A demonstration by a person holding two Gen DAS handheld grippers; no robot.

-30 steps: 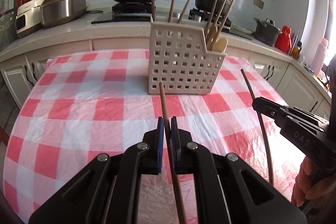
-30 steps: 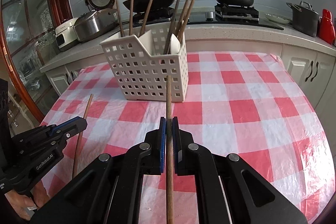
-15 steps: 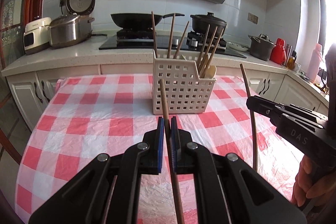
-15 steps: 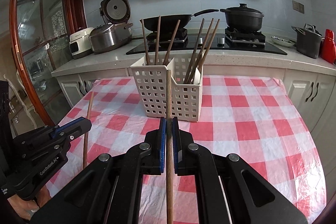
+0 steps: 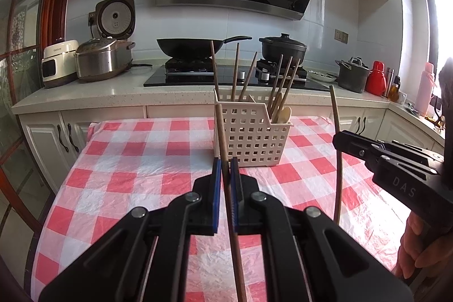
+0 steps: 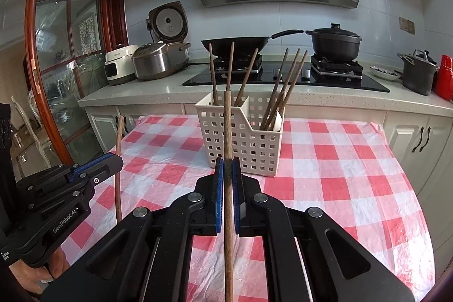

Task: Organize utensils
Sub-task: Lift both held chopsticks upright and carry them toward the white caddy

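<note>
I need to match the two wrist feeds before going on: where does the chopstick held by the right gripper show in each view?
Left wrist view: at the right, chopstick upright in the right gripper, right of the white basket.
Right wrist view: dead centre, same chopstick between the closed jaws of the right gripper, overlapping the basket.
Shared landmark: the white basket on the checked tablecloth.

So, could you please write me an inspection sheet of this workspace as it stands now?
Surface: table under a red-checked cloth, wrinkled.
Job's things: white basket upright with two compartments, each holding chopsticks; the right one also holds a pale spoon.
Clutter: nothing seen on the cloth.
Grippers: left gripper shut on an upright chopstick; right gripper shut on another chopstick.
Cables: nothing seen.
Surroundings: counter with rice cooker, wok, black pot.
</note>
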